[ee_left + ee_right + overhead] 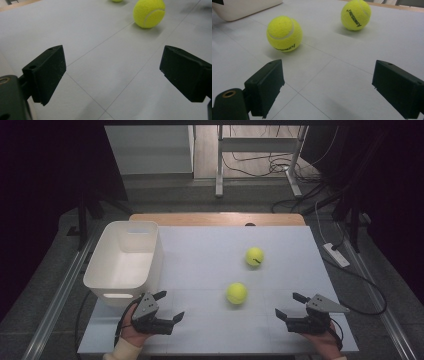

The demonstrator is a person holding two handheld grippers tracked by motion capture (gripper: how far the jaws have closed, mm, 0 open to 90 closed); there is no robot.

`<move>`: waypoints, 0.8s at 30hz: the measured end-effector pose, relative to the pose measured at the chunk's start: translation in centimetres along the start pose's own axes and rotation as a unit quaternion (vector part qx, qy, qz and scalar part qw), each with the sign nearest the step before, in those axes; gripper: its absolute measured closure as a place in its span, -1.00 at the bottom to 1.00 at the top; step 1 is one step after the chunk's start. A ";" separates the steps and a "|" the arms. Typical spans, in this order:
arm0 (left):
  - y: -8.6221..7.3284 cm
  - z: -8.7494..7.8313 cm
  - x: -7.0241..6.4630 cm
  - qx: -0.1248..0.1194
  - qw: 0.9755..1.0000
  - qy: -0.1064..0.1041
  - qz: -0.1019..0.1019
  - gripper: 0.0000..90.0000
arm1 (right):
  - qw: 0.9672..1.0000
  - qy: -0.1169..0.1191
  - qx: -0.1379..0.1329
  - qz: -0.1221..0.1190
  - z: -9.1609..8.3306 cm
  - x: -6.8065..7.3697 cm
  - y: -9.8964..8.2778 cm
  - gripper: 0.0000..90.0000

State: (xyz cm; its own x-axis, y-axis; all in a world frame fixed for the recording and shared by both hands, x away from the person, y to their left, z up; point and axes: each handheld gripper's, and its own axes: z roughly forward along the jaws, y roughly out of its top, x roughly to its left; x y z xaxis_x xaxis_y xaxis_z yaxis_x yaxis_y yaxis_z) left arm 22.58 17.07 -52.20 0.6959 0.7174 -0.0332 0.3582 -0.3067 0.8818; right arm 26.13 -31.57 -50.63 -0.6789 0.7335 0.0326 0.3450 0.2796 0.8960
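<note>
High view: two tennis balls lay on the white table point(210, 255). The near ball point(236, 293) sat roughly midway between the two tools; the far ball point(254, 256) lay beyond it and slightly to the right, well apart from it. A white bin point(105, 265) stood at the left edge of the table, empty as far as could be seen. The left gripper point(167, 305) rested at the near left, just beside the bin's near corner, jaws spread and holding nothing. The right gripper point(288, 305) rested at the near right, jaws likewise spread and empty. Both pointed inward toward the near ball. The left one appeared marginally closer to it, though the difference was slight.

Left gripper view: the jaws stood wide apart with bare table between them. The near ball point(149, 13) lay ahead and off to the right of the jaw line, not between the jaws. A sliver of the far ball point(116, 0) showed at the top edge.

Right gripper view: the jaws were wide apart with bare table between. The near ball point(284, 33) lay ahead and to the left of the jaw line, the far ball point(356, 14) farther off and nearer the centre. A corner of the bin point(244, 7) showed at top left.

Judgement: either tool would need to swing inward to centre the near ball; a round ball sets no preferred grip axis.
</note>
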 end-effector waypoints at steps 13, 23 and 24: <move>0.4 0.7 -0.7 0.010 1.000 -0.003 0.006 -0.83 | 1.000 0.006 0.000 0.005 0.2 -0.2 0.0 -0.77; 1.1 1.5 -1.1 0.017 1.000 -0.006 0.007 -0.83 | 1.000 0.009 0.000 0.009 0.0 -0.3 -0.3 -0.75; 1.1 1.6 -1.2 0.021 1.000 -0.006 0.009 -0.83 | 1.000 0.008 -0.002 0.010 -0.1 -0.4 -0.2 -0.75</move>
State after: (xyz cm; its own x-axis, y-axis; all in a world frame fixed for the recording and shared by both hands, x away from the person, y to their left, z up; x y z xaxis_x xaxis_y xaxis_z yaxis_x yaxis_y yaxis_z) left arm 23.14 14.88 -51.93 0.7096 0.7043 -0.0228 0.3705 -0.3453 0.8622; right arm 26.25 -31.94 -50.81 -0.6830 0.7281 0.0574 0.3559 0.2631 0.8967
